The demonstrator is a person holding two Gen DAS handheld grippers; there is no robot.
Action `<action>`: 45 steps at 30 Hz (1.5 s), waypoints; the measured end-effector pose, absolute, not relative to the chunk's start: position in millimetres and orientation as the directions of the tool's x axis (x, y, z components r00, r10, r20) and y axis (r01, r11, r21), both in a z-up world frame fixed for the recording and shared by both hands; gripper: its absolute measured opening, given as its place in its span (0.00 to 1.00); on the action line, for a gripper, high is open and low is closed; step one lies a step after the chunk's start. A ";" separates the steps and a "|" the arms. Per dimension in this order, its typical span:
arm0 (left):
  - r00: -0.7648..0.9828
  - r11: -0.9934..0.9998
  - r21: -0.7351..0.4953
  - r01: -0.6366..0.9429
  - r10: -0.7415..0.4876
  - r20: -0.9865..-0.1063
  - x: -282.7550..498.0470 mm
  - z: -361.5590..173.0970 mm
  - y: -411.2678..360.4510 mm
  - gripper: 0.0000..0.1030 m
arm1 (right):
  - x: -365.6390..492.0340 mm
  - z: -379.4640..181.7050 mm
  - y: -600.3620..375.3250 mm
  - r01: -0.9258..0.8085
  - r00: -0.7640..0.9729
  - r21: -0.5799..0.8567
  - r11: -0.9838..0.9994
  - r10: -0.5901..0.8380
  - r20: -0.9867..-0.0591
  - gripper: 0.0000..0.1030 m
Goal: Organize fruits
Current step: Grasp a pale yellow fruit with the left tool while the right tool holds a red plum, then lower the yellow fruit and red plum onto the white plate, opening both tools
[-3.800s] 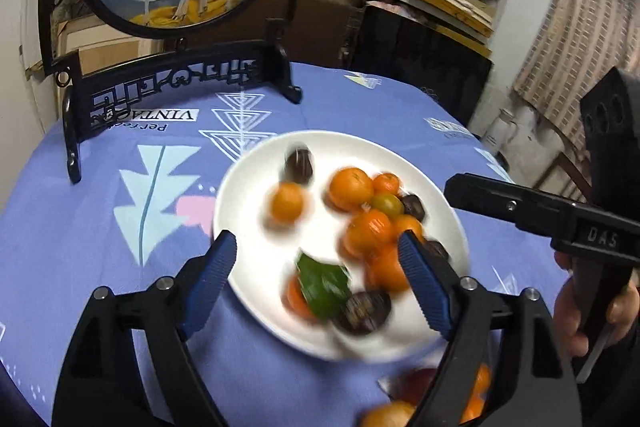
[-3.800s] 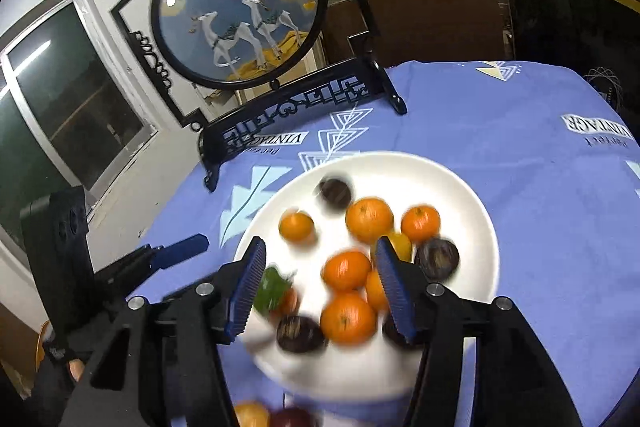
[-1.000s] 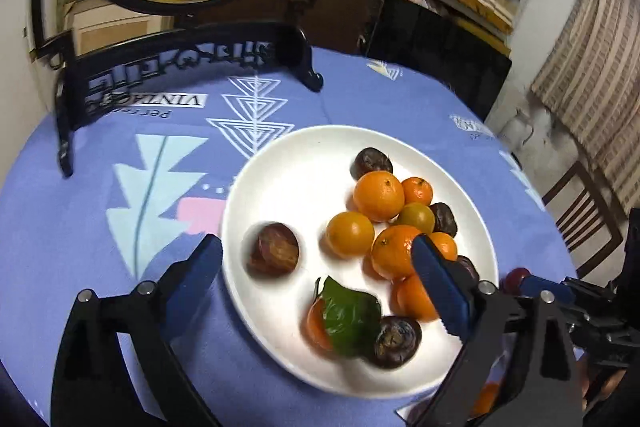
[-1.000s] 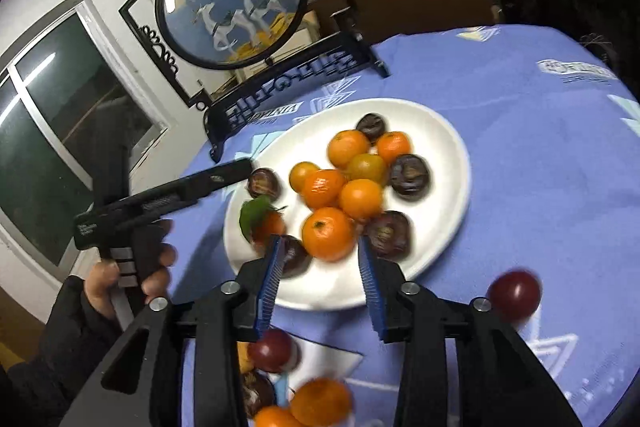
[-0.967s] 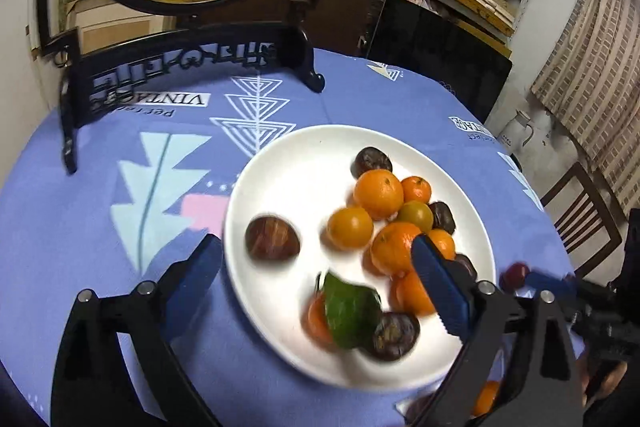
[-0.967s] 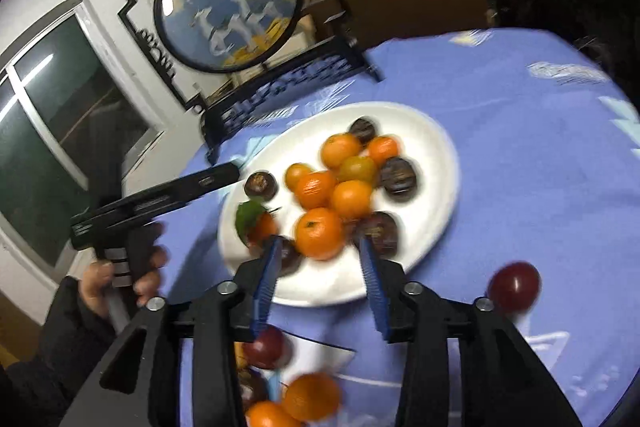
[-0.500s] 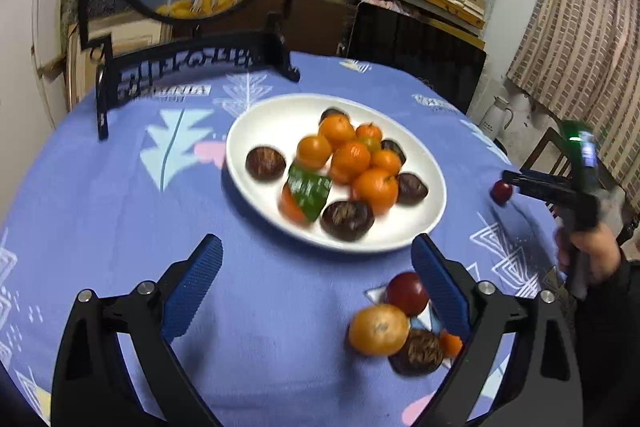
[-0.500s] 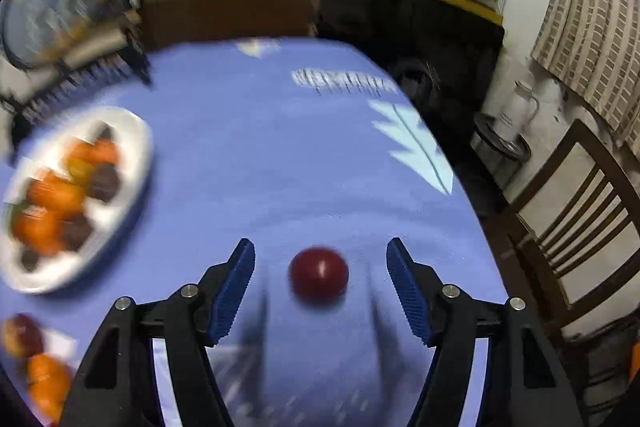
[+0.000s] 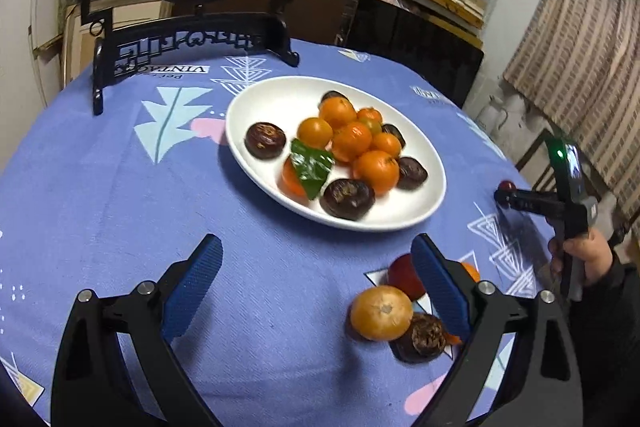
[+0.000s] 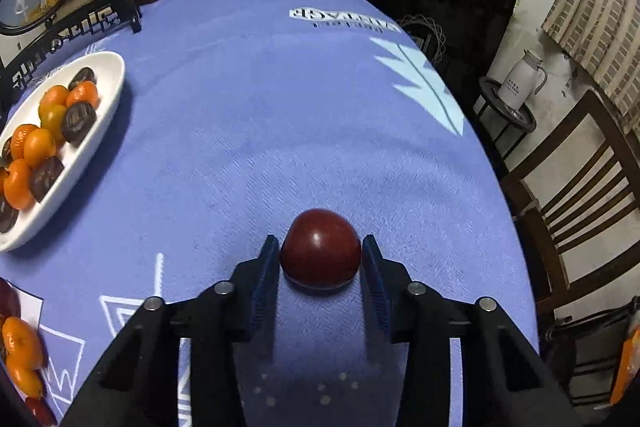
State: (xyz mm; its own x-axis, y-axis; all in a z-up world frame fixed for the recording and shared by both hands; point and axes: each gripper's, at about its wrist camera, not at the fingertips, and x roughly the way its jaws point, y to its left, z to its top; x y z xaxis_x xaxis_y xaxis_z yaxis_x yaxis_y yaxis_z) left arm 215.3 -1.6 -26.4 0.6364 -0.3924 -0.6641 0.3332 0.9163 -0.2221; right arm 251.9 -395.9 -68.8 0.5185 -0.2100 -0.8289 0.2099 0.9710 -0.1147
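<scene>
A dark red plum (image 10: 321,254) rests on the blue tablecloth between the pads of my right gripper (image 10: 320,257); the pads touch or nearly touch its sides. In the left wrist view the right gripper (image 9: 505,193) is at the table's right edge with the plum (image 9: 508,184) at its tip. My left gripper (image 9: 316,267) is open and empty above the cloth. A white plate (image 9: 248,99) holds several oranges, dark fruits and a green leaf (image 9: 310,165). An orange (image 9: 381,313), a dark fruit (image 9: 420,339) and a red plum (image 9: 402,271) lie loose beside the left gripper's right finger.
A black ornamental stand (image 9: 192,45) with a round deer picture is at the table's far side. A wooden chair (image 10: 580,195) and a small stool with a white kettle (image 10: 520,79) stand past the right edge. The plate's rim (image 10: 96,131) and loose oranges (image 10: 20,355) show left.
My right gripper has swung away from the plate to the lone red plum and narrowed around it. My left gripper has pulled back from the plate, staying open.
</scene>
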 end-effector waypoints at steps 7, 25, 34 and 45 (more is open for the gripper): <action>0.620 0.907 -0.033 0.419 -0.313 -0.719 181.8 -40.2 -31.1 0.90 | 239.8 -61.2 -392.6 0.173 0.576 -0.002 0.985 -0.102 -0.811 0.36; 0.463 0.851 -0.179 0.493 -0.431 -0.774 201.5 -66.9 -41.4 0.50 | 154.7 -23.5 -243.9 -0.317 0.598 0.162 0.934 0.330 -0.731 0.37; 0.431 0.837 -0.214 0.504 -0.459 -0.777 209.1 -70.8 -51.0 0.39 | 151.4 -31.0 -254.1 -0.296 0.591 0.180 0.938 0.328 -0.737 0.37; 0.594 0.869 -0.154 0.470 -0.441 -0.673 218.0 -3.9 -37.2 0.39 | 192.6 9.6 -240.5 -0.338 0.629 0.154 0.929 0.344 -0.697 0.37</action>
